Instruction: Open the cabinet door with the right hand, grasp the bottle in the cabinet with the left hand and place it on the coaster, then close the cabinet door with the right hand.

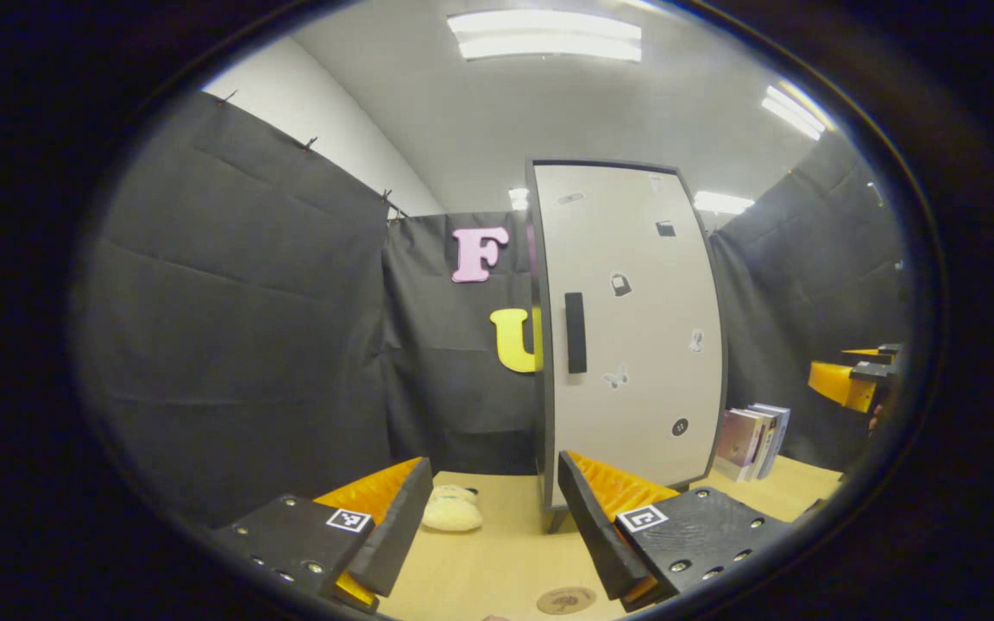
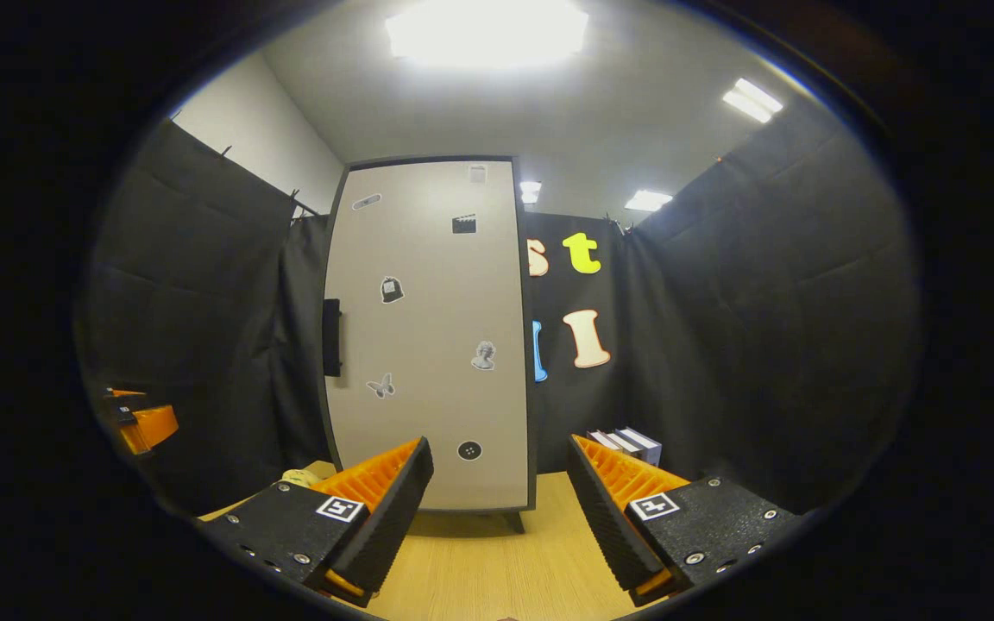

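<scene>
On the table (image 1: pixel 497 561), books (image 1: pixel 754 442) stand right of the cabinet (image 1: pixel 631 345); coaster (image 1: pixel 566 599) before it.

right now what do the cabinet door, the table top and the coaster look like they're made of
Cabinet door: probably laminated board, matte pale grey, flat with a dark edge band and stickers.
Table top: wood or wood-look laminate, light tan with fine grain lines.
Coaster: a thin brownish disc, maybe cork or wood; too small to tell.

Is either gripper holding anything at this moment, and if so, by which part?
Nothing is held. The left gripper and the right gripper both stand open with nothing between their fingers, short of the closed cabinet door; its handle is untouched.
</scene>
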`<state>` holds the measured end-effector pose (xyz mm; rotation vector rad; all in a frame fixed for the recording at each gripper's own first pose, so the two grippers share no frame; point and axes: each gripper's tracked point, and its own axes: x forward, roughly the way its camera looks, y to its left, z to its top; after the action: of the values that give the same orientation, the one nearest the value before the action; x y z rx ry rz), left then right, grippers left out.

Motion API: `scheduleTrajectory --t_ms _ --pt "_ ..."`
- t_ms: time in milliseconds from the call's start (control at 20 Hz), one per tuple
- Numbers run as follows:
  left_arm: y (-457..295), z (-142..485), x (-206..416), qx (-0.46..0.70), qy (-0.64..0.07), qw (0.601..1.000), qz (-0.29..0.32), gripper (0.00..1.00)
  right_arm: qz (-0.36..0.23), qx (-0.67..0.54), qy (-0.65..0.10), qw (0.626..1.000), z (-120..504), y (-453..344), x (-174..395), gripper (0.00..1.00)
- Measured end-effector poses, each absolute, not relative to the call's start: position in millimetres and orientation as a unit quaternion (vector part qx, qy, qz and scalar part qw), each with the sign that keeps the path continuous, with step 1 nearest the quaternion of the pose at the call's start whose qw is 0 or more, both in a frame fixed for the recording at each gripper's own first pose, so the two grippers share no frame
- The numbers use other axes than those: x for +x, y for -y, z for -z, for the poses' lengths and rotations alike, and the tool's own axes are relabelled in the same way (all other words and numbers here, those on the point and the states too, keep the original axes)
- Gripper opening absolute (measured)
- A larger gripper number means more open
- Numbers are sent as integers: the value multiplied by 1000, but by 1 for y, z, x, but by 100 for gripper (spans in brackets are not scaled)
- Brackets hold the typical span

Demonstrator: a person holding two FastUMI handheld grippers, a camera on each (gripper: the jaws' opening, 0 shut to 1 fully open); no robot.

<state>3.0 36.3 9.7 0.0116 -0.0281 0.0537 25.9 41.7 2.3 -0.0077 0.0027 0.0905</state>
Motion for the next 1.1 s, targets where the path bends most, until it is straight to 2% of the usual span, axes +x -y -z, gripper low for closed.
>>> scheduleTrajectory --t_ms 300,650,1100 --pt "-61 -9 -11 13 16 998 -55 85 -84 4 9 996 -13 -79 57 96" --pt "-91 -3 -26 20 9 996 -87 87 -138 31 20 990 -28 -142 105 95" --pt "-124 7 -38 23 5 993 -118 88 -193 32 30 980 -53 -244 167 95"
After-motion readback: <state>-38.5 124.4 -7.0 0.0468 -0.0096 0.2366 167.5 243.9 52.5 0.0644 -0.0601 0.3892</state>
